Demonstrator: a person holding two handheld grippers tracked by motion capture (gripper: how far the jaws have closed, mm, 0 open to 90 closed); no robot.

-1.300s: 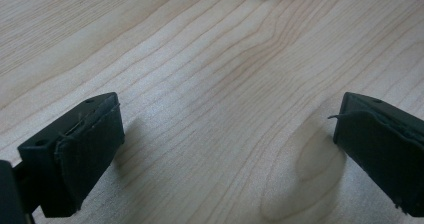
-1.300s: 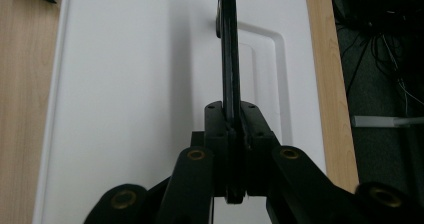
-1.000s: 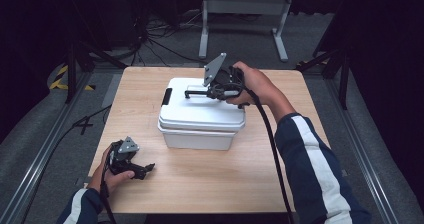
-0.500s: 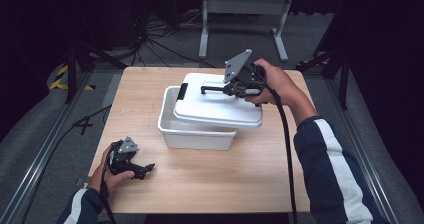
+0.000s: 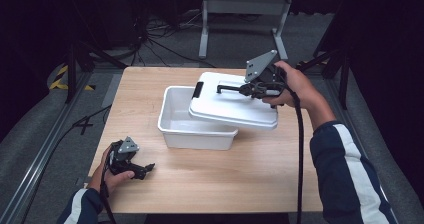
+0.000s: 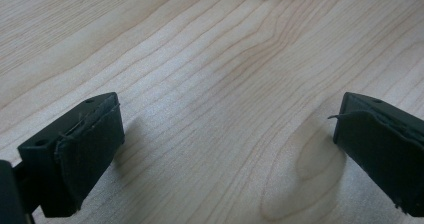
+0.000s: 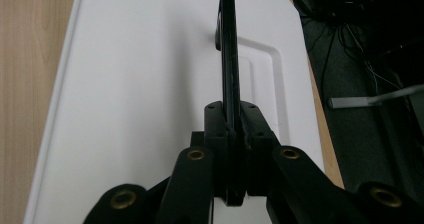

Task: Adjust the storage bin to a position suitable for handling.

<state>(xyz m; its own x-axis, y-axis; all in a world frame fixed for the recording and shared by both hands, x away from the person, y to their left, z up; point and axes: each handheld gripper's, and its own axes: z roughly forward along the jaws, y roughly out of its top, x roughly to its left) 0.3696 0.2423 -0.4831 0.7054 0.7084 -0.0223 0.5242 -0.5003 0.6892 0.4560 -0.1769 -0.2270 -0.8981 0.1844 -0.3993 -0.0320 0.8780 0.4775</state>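
A white plastic bin [image 5: 182,121] stands mid-table, its inside showing at the left. Its white lid [image 5: 235,106] is lifted and shifted right, tilted over the bin's right part. My right gripper [image 5: 246,89] is shut on the lid's black handle [image 5: 231,88]; in the right gripper view the handle [image 7: 228,49] runs upright between the closed jaws over the lid [image 7: 150,84]. A black latch [image 5: 198,89] sits at the lid's left edge. My left gripper [image 5: 145,170] rests open on the table near the front left, with bare wood [image 6: 215,109] between its fingers [image 6: 80,149].
The wooden table [image 5: 210,184] has bare room in front of the bin. A metal stand [image 5: 240,19] and cables lie on the floor behind the table. A rail [image 5: 35,169] runs along the left side.
My right gripper has lifted the lid off the bin and carried it to the right, uncovering the bin's left side. The left gripper has stayed in place.
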